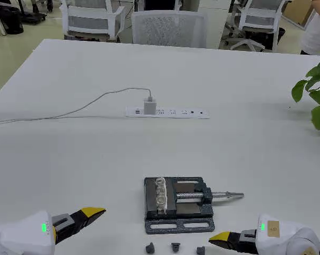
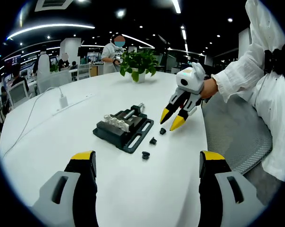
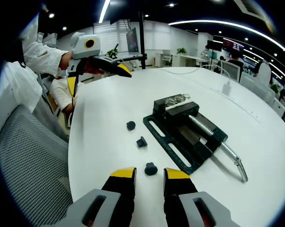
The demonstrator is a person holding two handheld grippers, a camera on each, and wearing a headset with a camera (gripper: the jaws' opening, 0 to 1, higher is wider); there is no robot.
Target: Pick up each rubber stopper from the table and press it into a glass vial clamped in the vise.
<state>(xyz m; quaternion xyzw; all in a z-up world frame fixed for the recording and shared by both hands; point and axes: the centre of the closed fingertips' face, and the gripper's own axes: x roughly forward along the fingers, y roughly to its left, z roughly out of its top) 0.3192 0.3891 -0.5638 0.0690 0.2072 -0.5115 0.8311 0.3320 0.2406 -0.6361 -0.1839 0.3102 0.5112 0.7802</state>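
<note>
Holding the right gripper [image 3: 150,174], jaws slightly apart, right at the nearest rubber stopper [image 3: 151,167] on the table [image 3: 109,109], near the vise [image 3: 189,132] clamping glass vials [image 3: 175,100]; holding the left gripper [image 2: 147,156] wide apart, well back.

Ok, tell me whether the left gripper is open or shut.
Open: the left gripper has its jaws wide apart, gripping nothing.

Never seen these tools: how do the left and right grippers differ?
The left gripper has its jaws spread wide; the right gripper holds its jaws much closer. The right gripper sits right behind a rubber stopper; the left gripper is well back from it. Both have yellow tips and hold nothing.
</note>
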